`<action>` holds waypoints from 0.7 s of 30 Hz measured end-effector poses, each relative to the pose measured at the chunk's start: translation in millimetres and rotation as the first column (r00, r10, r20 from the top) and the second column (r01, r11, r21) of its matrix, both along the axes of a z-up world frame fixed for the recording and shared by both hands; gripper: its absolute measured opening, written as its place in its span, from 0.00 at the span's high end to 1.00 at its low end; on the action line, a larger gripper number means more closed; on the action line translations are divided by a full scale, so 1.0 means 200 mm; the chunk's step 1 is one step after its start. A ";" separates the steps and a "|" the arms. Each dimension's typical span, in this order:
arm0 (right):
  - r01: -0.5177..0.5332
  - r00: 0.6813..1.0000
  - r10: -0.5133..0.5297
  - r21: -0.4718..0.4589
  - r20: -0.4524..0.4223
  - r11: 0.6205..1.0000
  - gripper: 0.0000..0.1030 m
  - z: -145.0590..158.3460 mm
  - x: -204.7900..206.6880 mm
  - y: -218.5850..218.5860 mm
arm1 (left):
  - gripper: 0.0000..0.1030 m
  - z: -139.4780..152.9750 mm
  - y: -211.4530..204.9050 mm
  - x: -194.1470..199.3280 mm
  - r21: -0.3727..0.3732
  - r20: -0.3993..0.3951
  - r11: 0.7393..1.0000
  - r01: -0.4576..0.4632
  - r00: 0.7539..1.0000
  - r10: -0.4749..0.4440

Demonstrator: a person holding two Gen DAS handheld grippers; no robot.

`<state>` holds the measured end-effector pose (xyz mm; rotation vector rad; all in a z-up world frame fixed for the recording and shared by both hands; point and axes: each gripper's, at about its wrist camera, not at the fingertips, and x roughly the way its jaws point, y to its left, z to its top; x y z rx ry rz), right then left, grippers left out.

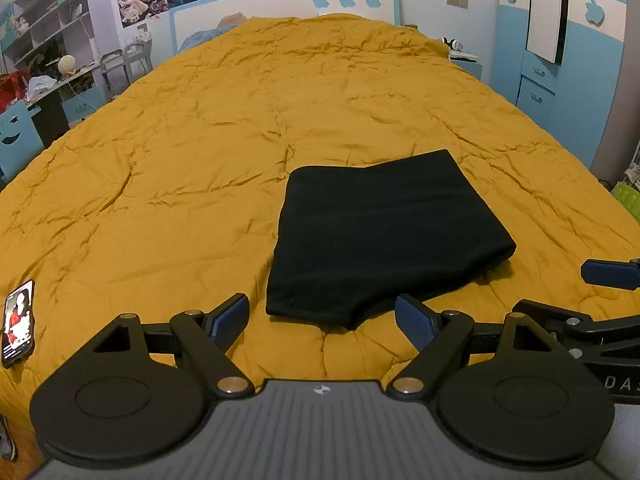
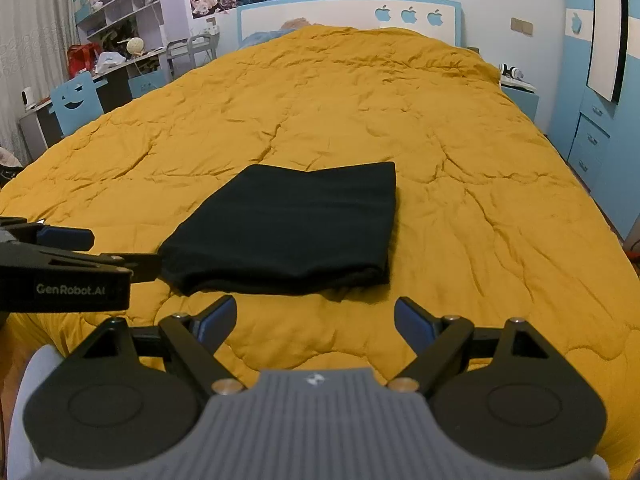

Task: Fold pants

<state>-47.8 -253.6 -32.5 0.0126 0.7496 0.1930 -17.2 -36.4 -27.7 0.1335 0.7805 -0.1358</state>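
The black pants (image 1: 384,236) lie folded into a compact rectangle on the mustard quilt (image 1: 180,160), near the bed's front edge. They also show in the right wrist view (image 2: 292,228). My left gripper (image 1: 322,318) is open and empty, just in front of the pants' near edge. My right gripper (image 2: 314,318) is open and empty, a little short of the pants' near edge. Each gripper shows at the side of the other's view: the right one (image 1: 608,274) and the left one (image 2: 80,248).
A phone (image 1: 18,322) with a lit screen lies on the quilt at the front left. A desk and shelves (image 2: 100,60) stand left of the bed, blue drawers (image 2: 592,140) to the right, a headboard (image 2: 352,16) at the far end.
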 end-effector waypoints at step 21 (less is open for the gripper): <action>-0.004 1.000 0.004 -0.008 -0.014 1.000 0.20 -0.01 0.00 0.02 | 0.06 -0.01 -0.02 -0.01 0.003 0.004 1.000 -0.001 1.000 0.001</action>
